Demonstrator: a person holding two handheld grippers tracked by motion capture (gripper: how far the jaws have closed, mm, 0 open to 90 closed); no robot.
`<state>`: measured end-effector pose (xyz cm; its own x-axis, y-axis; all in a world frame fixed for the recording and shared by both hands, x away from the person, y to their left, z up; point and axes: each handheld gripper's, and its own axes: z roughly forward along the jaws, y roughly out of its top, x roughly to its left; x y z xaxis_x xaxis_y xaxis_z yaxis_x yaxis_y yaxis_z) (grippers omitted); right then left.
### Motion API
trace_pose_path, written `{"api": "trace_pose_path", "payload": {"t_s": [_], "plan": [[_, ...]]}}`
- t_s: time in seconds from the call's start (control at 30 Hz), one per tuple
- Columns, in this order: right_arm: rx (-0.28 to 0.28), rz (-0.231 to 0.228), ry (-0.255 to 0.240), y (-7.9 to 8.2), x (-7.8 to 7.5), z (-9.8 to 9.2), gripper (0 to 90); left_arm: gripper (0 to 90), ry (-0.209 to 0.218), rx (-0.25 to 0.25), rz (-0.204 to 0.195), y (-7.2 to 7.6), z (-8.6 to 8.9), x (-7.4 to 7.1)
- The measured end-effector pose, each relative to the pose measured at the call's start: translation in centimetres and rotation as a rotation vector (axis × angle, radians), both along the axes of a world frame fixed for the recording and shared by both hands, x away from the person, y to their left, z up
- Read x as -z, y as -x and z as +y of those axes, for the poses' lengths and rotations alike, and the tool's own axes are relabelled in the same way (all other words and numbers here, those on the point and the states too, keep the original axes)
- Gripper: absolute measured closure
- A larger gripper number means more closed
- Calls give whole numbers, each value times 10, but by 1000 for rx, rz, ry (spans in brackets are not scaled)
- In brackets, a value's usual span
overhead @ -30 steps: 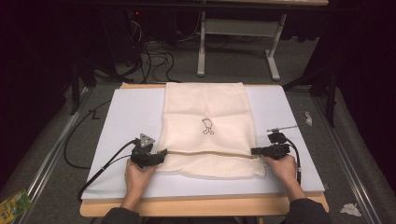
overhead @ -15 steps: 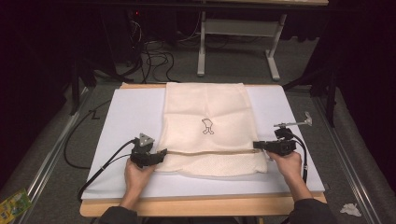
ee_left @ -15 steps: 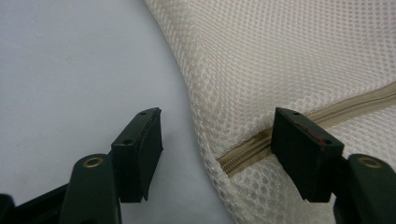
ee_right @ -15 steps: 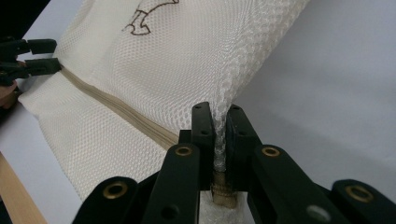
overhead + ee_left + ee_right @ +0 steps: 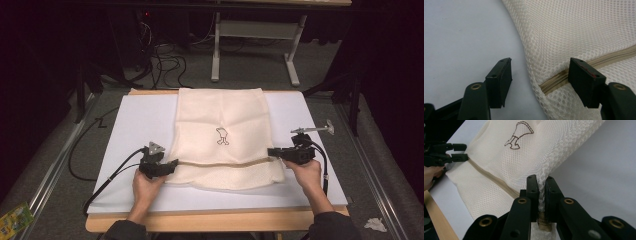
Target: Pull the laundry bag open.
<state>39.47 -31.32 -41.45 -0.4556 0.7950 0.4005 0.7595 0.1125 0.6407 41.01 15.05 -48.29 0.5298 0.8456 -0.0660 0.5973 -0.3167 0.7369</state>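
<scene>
A cream mesh bag with a small drawn figure lies flat on the white sheet. A tan zipper runs across its near part. My left gripper stands open at the zipper's left end, one jaw over the sheet and the other over the mesh. My right gripper is shut on the bag's right edge, pinching a bunched fold of mesh by the zipper's other end. In the right gripper view, the left gripper is seen across the bag.
A small metal bracket lies on the sheet just beyond the right hand. The wooden table edge runs along the front. Cables and a desk frame are on the floor behind; crumpled paper lies at bottom right.
The right gripper has shifted slightly toward the far side, keeping its hold on the bag's edge. The left hand has stayed almost in place.
</scene>
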Motion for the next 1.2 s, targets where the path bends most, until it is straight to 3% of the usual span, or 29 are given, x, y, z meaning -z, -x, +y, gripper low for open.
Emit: {"api": "trace_pose_path", "payload": {"t_s": [0.13, 0.33, 0.53, 0.8, 0.97, 1.1, 1.2], "plan": [[-3, 0, 6, 0, 0, 1, 855, 367, 6, 1, 8, -1, 1, -1], [-3, -6, 13, 1, -1, 1, 854, 382, 19, -1, -16, 2, 4, -8], [-4, -15, 22, 1, 0, 3, 855, 396, 62, 17, -35, 8, 5, -17], [-8, -20, 17, 2, 1, 3, 855, 391, 69, 85, -50, 13, -15, -27], [-12, -24, 15, 2, 1, 3, 855, 378, 108, 121, -44, 14, -27, -27], [-4, -28, 10, 2, 1, 3, 855, 391, 76, 131, -54, 15, -34, -28], [-4, -24, 16, 1, 2, 3, 856, 394, 76, 153, -55, 15, -39, -30]]}}
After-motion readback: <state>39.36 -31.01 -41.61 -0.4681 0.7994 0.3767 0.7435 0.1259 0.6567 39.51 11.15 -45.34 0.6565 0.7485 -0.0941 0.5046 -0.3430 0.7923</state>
